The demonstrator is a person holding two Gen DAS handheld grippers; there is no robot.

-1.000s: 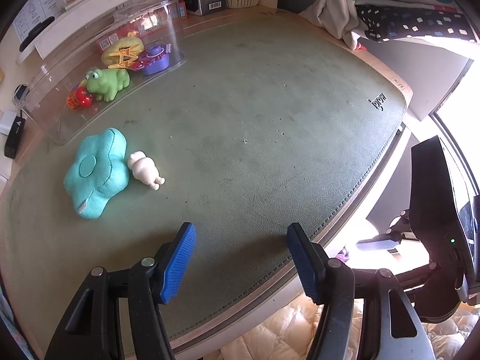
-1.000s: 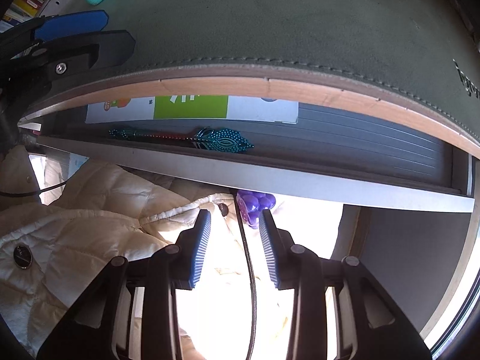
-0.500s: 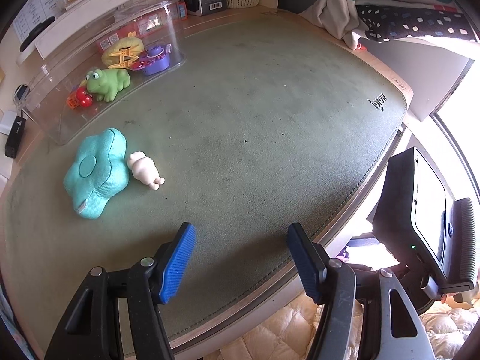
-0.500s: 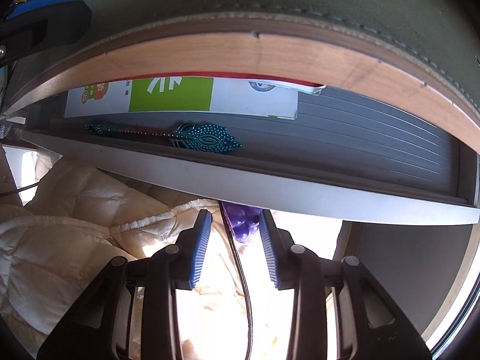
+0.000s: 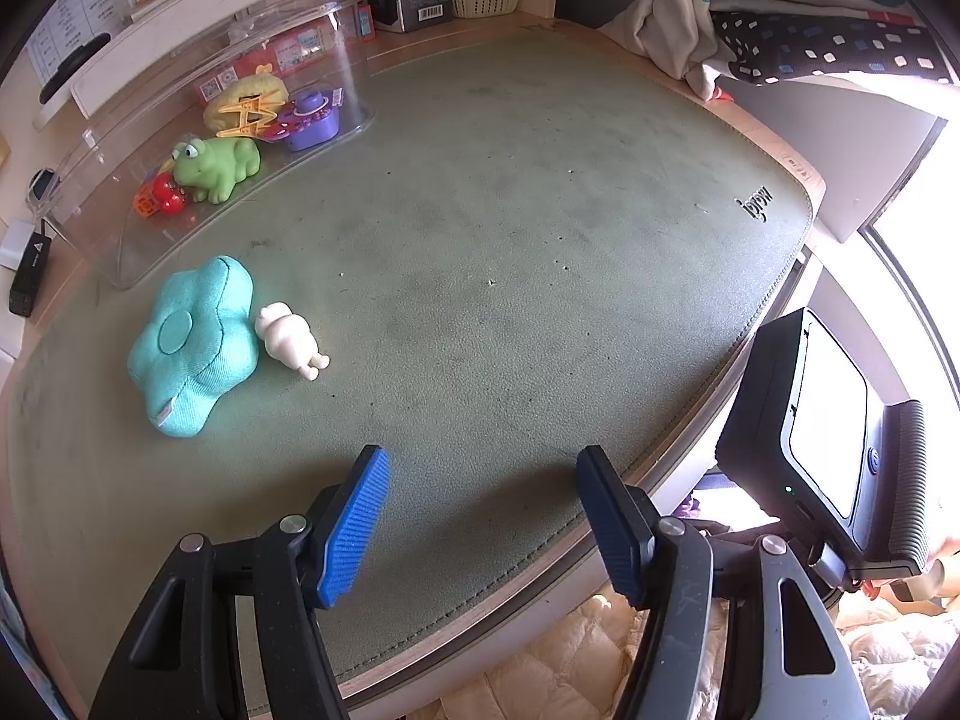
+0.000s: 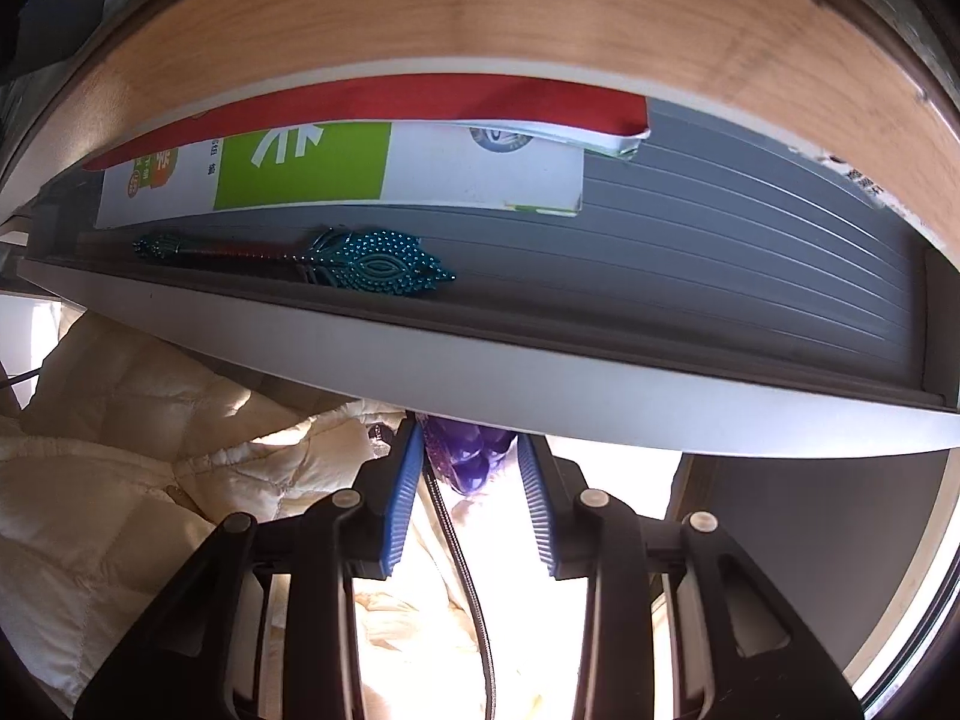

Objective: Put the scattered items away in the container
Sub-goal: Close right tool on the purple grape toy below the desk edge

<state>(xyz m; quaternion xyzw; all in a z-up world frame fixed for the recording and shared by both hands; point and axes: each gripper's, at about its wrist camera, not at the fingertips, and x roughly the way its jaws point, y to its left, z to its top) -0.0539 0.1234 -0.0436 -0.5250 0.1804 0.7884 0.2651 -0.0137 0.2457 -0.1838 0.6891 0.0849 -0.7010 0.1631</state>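
lower now, the right gripper [image 6: 468, 480] has sunk below the desk edge; its jaws straddle purple toy grapes [image 6: 465, 456] on the cream quilt [image 6: 120, 480], not visibly pinching. left gripper [image 5: 480, 516] hangs released over the mat. clear container [image 5: 198, 120] sits far off. soft bedding could let the grapes sink or roll away.

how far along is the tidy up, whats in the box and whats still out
Done: frog, purple pot, yellow clip and a red toy sit in the clear box. In hand: right gripper open around a purple toy below the desk edge. Left: teal cushion and white figure on the mat.
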